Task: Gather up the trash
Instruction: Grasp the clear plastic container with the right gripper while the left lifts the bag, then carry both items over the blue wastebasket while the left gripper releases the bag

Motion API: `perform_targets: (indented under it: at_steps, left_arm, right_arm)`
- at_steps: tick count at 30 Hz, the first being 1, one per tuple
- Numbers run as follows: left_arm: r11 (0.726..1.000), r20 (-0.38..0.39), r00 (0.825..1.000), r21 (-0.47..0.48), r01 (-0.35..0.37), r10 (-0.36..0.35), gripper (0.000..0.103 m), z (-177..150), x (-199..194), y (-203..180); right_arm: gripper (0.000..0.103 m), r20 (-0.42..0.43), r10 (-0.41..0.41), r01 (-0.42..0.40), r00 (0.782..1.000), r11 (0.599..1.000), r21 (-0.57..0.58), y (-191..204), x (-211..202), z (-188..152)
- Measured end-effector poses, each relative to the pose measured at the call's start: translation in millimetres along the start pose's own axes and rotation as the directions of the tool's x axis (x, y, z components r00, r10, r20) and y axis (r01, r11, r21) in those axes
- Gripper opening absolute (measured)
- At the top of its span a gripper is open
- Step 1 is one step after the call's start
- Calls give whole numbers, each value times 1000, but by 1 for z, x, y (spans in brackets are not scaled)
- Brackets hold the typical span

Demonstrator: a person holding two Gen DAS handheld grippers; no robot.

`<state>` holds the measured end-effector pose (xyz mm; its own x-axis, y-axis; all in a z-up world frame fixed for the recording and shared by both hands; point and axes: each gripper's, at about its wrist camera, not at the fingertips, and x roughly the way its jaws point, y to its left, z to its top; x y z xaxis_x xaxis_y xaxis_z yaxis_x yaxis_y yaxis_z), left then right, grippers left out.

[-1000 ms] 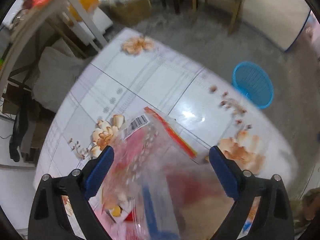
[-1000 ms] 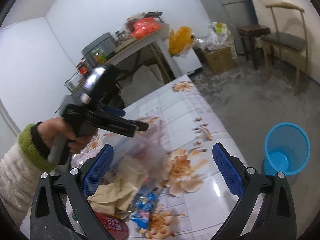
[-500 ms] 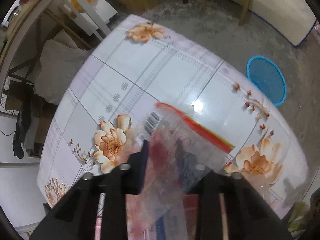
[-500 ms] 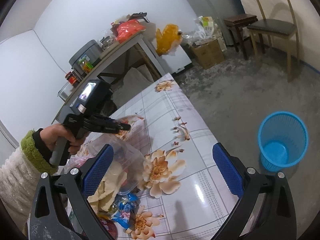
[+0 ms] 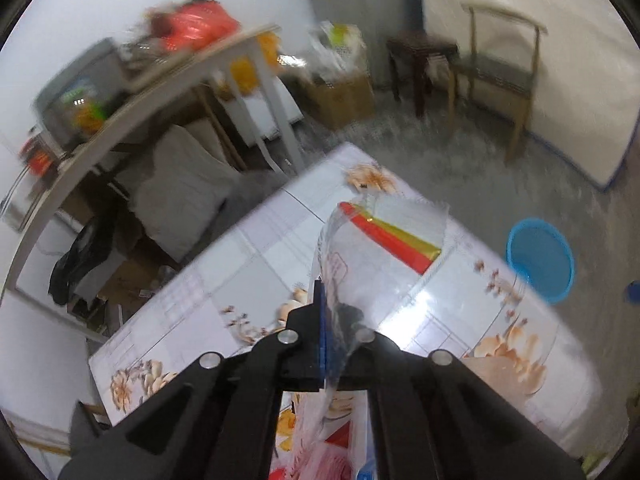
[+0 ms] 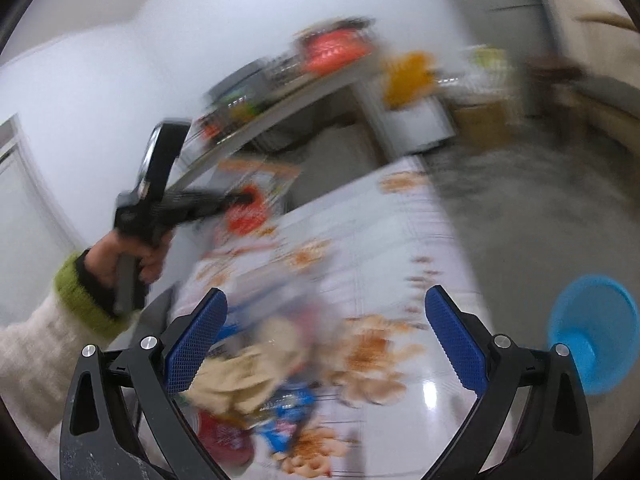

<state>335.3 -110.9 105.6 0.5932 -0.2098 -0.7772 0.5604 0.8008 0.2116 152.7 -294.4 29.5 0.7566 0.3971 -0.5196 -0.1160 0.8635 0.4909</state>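
My left gripper (image 5: pixel 326 312) is shut on the edge of a clear plastic bag (image 5: pixel 384 256) with a red and yellow strip, held up above the flowered table (image 5: pixel 248 264). The right wrist view is blurred. It shows the same gripper (image 6: pixel 240 200) in a person's hand (image 6: pixel 120 256), raised with the bag (image 6: pixel 256 196) hanging from its tip. My right gripper (image 6: pixel 326 320) stands open, with nothing between its fingers, over a trash pile: crumpled beige paper (image 6: pixel 248 372), a blue wrapper (image 6: pixel 288 420) and a red lid (image 6: pixel 220 436). A blue basket (image 5: pixel 540 266) stands on the floor to the right.
The blue basket (image 6: pixel 592 332) sits beside the table's right edge. A cluttered white side table (image 5: pixel 160 92) stands behind, with a cardboard box (image 5: pixel 344 96), a dark stool (image 5: pixel 420 64) and a wooden chair (image 5: pixel 500 76) along the far wall. Grey floor lies between.
My left gripper has closed on the clear bag and lifted it off the table. The right gripper stays open and has shifted a little; its view is now blurred.
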Motion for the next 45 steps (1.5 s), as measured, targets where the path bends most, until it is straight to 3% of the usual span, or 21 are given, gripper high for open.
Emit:
perform_targets:
  at_steps: [2, 4, 5, 8, 14, 21, 24, 28, 30, 31, 38, 45]
  left_arm:
    - [998, 33, 999, -55, 9, -7, 0, -7, -19, 12]
    - [992, 59, 998, -121, 32, -25, 0, -19, -38, 24]
    - [989, 64, 997, -140, 43, -34, 0, -24, -43, 26]
    - [975, 83, 994, -205, 90, -74, 0, -45, -61, 35]
    - [945, 96, 987, -291, 151, -129, 0, -79, -78, 44]
    - [918, 96, 979, -342, 202, -180, 0, -94, -84, 56]
    - [918, 101, 978, -340, 205, -181, 0, -96, -85, 55]
    - [919, 107, 978, -337, 207, -181, 0, -93, -85, 53]
    - [920, 108, 978, -334, 206, -180, 0, -91, -84, 52]
    - [920, 109, 978, -334, 206, -179, 0, -90, -84, 52]
    - [924, 126, 978, -328, 198, -164, 0, -92, -93, 49]
    - [917, 153, 969, -324, 233, -192, 0, -91, -104, 41]
  right_arm:
    - [96, -90, 117, -124, 989, 989, -85, 11, 25, 15]
    - [96, -169, 161, -186, 972, 972, -146, 20, 51, 22]
    - [96, -234, 189, -234, 954, 955, -181, 25, 70, 25]
    - [96, -350, 187, -278, 918, 932, -231, 32, 113, 30]
    - [96, -521, 285, -384, 805, 919, -92, 12, 185, 41]
    - [96, -670, 310, -478, 675, 875, -76, 20, 214, 34]
    - [96, -693, 248, -471, 678, 869, -150, 30, 218, 26]
    - [96, -704, 147, -397, 694, 895, -204, 29, 227, 14]
    - [84, -701, 148, -392, 697, 898, -201, 26, 224, 11]
    - [84, -694, 155, -394, 703, 897, -199, 25, 219, 11]
    - [83, -562, 222, -375, 797, 911, -172, 16, 172, 33]
    - [82, -352, 299, -341, 887, 938, -63, -9, 108, 51]
